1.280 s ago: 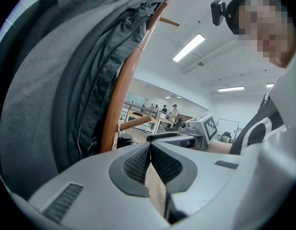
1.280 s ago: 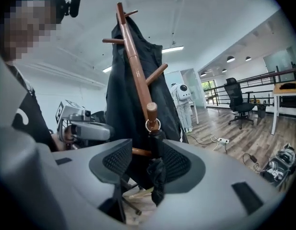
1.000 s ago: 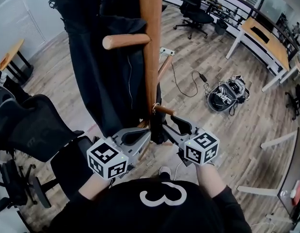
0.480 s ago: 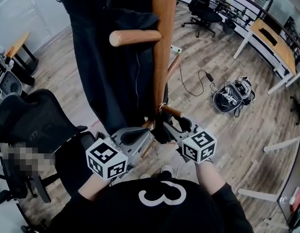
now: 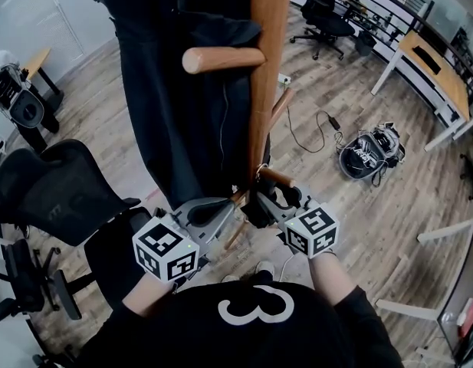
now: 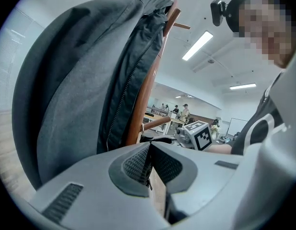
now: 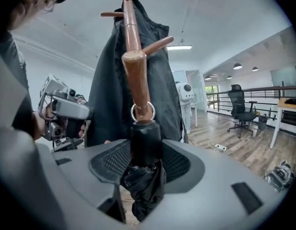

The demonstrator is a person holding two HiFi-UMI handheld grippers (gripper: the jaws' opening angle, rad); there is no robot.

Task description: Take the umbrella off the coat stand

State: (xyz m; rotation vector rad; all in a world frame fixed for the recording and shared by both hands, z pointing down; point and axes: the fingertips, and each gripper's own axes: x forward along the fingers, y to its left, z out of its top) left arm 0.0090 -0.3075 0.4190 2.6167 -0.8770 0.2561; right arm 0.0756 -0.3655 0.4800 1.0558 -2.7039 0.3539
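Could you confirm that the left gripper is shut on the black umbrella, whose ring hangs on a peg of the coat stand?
Not quite: the right gripper is the one shut on the umbrella, as the right gripper view shows. The left gripper has its jaws together on nothing. The ring does hang on a peg of the coat stand.
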